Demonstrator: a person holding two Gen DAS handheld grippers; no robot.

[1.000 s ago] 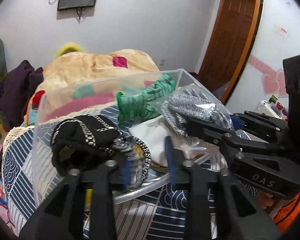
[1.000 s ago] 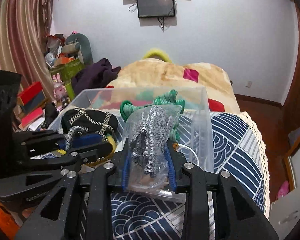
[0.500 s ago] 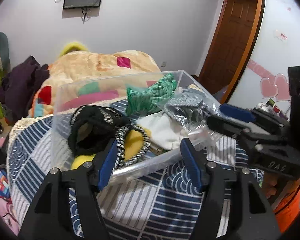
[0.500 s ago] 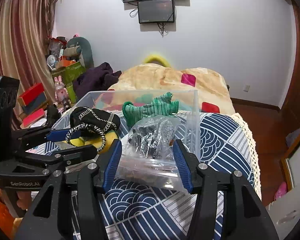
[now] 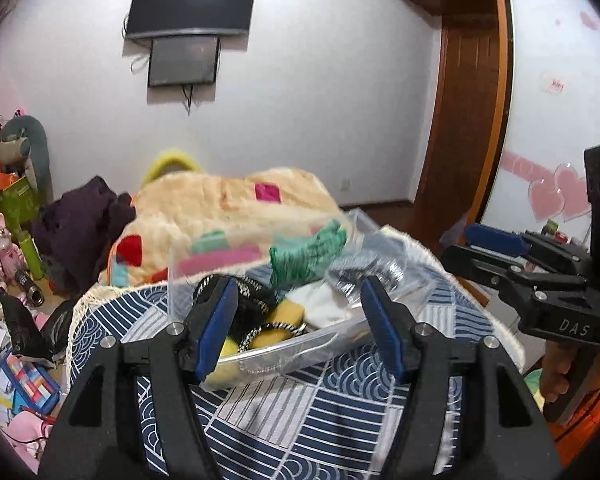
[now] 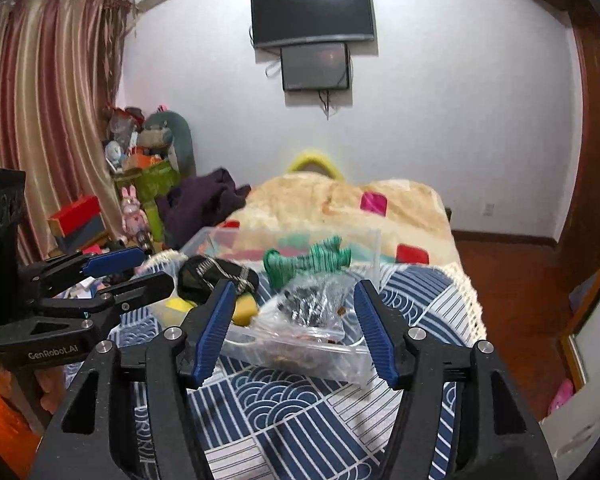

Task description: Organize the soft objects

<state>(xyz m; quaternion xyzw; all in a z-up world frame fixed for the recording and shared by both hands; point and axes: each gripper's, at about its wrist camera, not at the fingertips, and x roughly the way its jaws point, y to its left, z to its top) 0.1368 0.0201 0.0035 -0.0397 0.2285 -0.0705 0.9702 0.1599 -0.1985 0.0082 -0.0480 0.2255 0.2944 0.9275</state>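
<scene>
A clear plastic bin (image 5: 284, 354) (image 6: 374, 246) sits on the blue patterned cloth. In it lie a black item with a chain trim (image 5: 256, 296) (image 6: 216, 276), a green striped knit piece (image 5: 308, 250) (image 6: 304, 262), yellow soft items (image 5: 288, 312) (image 6: 246, 308) and a white cloth (image 5: 324, 306). A clear bag of grey-black knitwear (image 6: 312, 312) (image 5: 374, 276) rests over the bin's near right rim. My left gripper (image 5: 298, 328) is open and empty, in front of the bin. My right gripper (image 6: 294, 330) is open and empty, in front of the bag.
The bin stands on a table covered with a blue and white cloth (image 6: 300, 408) with a lace edge. Behind it lies a bed with a beige blanket (image 5: 228, 204) and dark clothes (image 5: 80, 224). Clutter and toys fill the left floor (image 6: 140, 184). A wooden door (image 5: 460, 120) is at right.
Both grippers opened and drew back from the bin. The left let go of the black chain-trimmed item; the right let go of the bag, which now rests on the bin's rim.
</scene>
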